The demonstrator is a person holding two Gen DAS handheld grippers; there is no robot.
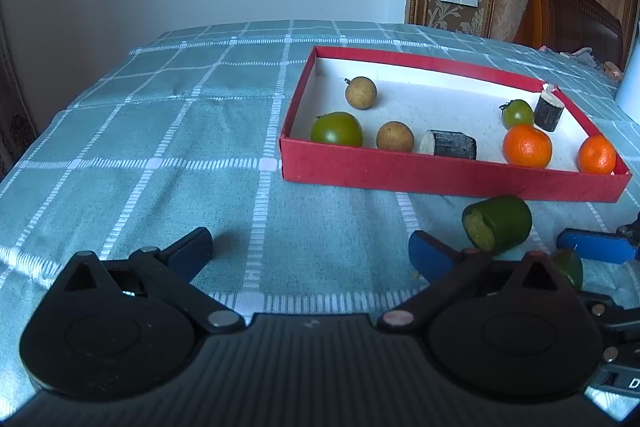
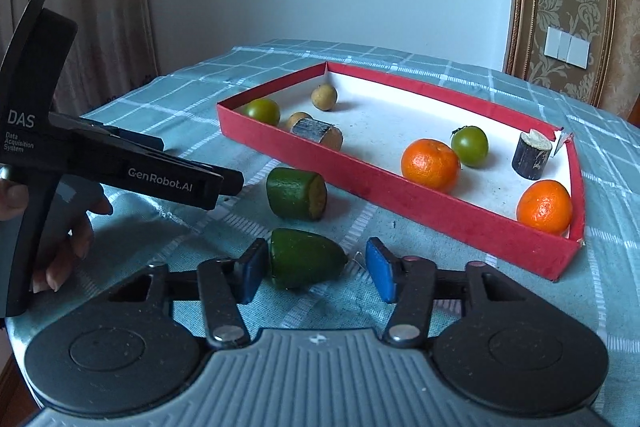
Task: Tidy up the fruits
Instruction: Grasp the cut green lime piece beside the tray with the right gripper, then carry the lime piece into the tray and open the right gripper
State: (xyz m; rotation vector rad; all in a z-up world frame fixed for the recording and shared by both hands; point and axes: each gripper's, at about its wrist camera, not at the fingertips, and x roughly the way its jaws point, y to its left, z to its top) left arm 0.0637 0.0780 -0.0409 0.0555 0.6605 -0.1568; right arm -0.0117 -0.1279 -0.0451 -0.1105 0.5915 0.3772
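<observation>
A red tray on the checked tablecloth holds two oranges, two green tomatoes, two tan round fruits and two dark cut cane pieces. Two green cut fruit pieces lie outside it. My right gripper is open around the pointed green piece, whose left end touches the left pad. The blunt green piece lies just beyond. My left gripper is open and empty over the cloth, with the blunt piece to its right.
The tray sits right of centre in the left wrist view. The left gripper body and the hand holding it stand at the left of the right wrist view. A wall and a wooden headboard lie behind the table.
</observation>
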